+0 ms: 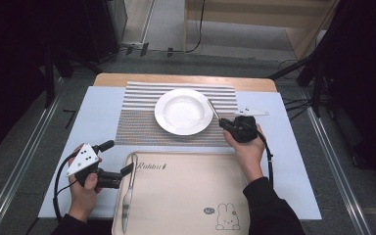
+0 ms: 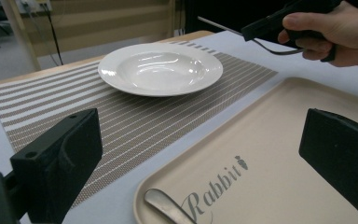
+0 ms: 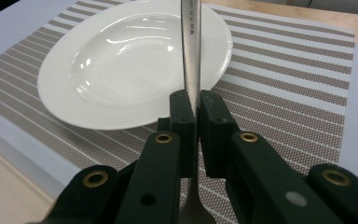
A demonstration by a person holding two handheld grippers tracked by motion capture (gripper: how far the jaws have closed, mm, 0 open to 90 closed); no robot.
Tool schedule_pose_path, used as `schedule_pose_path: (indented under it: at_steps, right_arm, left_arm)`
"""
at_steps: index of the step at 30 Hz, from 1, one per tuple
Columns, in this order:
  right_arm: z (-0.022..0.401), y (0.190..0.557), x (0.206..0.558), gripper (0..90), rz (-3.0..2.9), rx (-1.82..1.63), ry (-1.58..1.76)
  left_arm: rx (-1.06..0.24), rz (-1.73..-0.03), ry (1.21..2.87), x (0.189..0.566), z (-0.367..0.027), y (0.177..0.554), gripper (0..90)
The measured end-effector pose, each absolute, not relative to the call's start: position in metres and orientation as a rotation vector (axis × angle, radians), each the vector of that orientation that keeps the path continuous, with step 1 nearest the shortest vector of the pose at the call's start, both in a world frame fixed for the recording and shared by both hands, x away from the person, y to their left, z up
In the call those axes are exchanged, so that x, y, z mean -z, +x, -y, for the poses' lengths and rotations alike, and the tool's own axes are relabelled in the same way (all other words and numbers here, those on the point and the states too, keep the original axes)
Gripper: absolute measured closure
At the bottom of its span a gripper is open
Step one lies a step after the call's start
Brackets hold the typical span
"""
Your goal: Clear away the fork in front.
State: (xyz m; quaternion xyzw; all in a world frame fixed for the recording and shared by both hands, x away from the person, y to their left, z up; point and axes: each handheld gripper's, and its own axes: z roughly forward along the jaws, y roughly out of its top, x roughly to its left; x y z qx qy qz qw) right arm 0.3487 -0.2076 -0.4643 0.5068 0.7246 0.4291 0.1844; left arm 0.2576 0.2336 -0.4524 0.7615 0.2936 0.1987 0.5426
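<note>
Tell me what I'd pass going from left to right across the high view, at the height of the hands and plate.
Left gripper, jaws open, → metal utensil on the tray → white plate → right gripper, jaws shut on a thin metal utensil that points up beside the plate.

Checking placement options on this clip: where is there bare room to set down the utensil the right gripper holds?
The striped placemat is bare left of the white plate; to the plate's right, a narrower strip lies under the right gripper and its metal utensil. The beige tray is open apart from the piece of cutlery along its left edge, where the left gripper crowds things.
</note>
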Motion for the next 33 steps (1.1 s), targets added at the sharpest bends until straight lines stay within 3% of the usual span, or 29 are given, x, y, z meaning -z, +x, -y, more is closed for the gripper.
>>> schedule_pose_path:
  at_steps: [33]
  right_arm:
    - [0.195,0.291,0.475,83.5,-2.071,-1.352,1.325]
  left_arm:
    - [-0.354,-0.614,1.805,0.438,-0.152,0.271,0.0]
